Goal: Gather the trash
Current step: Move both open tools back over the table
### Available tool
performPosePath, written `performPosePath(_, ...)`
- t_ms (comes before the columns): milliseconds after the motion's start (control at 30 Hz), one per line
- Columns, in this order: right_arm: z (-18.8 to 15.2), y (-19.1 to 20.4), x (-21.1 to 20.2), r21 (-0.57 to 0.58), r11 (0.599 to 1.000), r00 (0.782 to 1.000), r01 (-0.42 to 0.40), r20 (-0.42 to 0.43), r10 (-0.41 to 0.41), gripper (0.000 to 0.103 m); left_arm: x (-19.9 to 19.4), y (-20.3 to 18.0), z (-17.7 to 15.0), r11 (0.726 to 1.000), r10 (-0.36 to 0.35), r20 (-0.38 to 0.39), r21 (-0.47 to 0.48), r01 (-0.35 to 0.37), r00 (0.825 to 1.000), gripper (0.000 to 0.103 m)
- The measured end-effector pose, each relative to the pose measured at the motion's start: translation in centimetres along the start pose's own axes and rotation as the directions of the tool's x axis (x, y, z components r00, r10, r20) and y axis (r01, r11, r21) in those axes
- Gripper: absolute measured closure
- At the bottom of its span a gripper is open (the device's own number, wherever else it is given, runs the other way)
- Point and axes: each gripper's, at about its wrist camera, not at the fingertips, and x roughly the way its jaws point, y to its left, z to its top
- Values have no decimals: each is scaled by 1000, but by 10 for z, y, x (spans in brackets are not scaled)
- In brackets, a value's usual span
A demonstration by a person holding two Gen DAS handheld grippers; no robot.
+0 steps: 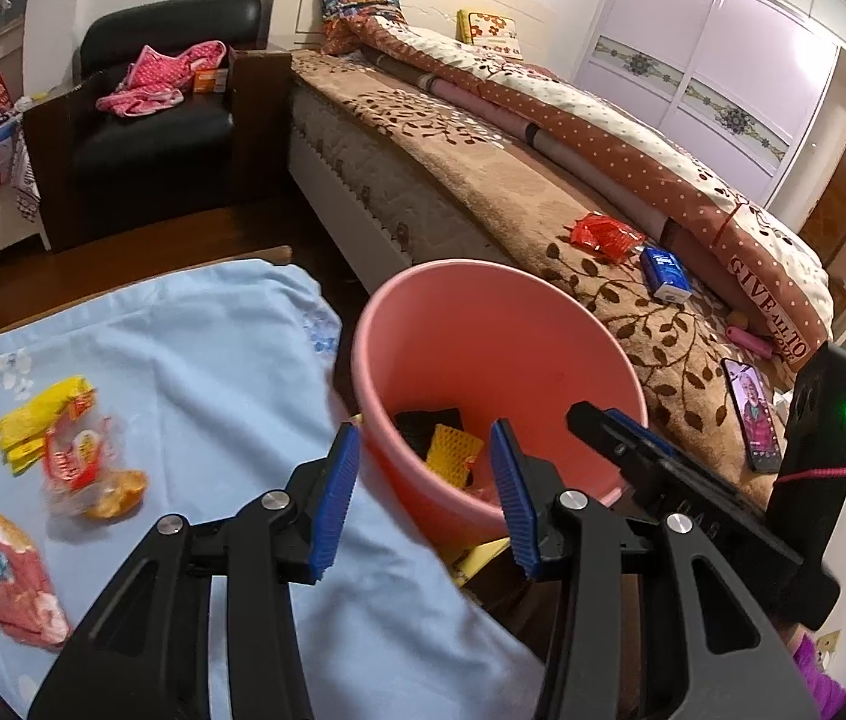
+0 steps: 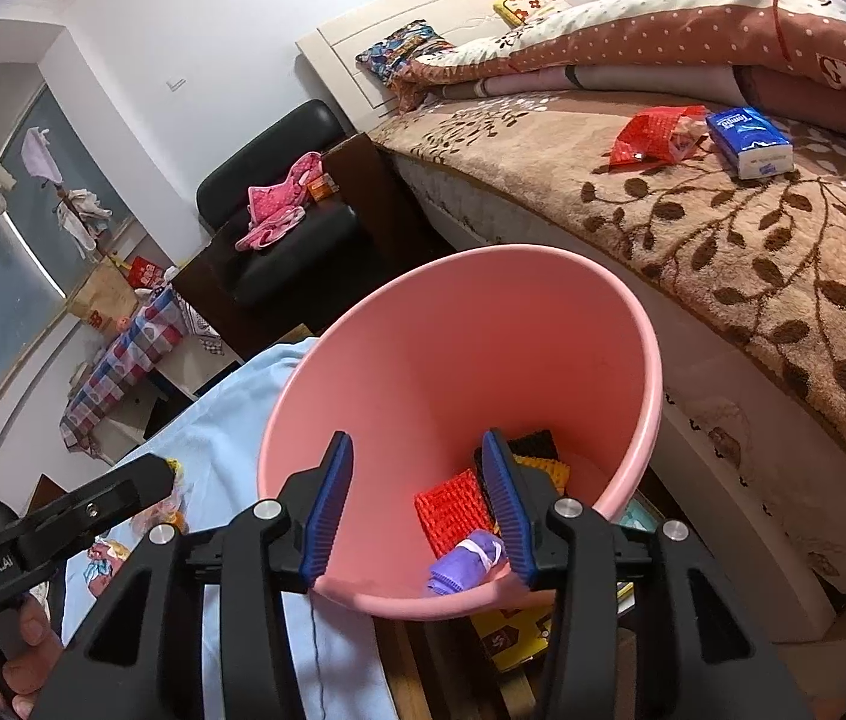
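Right tongs spread and empty above round pink plastic bin, purple wad lying inside. Left tongs likewise spread, empty. Drop step judged finished; next, crumpled wrappers on blue-clothed counter.

A pink bin is seen standing between the blue-clothed table and the bed, tilted in view. Inside lie red netting, yellow netting, a black piece and a purple bundle. Crumpled wrappers, somewhat blurred, are scattered on the cloth.
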Motion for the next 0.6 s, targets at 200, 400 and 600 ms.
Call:
performPosePath(200, -2, 8, -4, -13, 1000, 1000, -13, -1, 13, 58, -22, 20, -11, 999, 40, 14, -24, -39, 999, 58)
performPosePath(400, -5, 19, -7, -37, 999, 1000, -30, -7, 30, 58, -42, 47, -23, 994, 87, 17, -71, -85, 996, 58)
performPosePath(600, -11, 34, -8, -67, 996, 998, -57, -23, 56, 58, -61, 80, -39, 980, 141, 3, -140, -139, 990, 57)
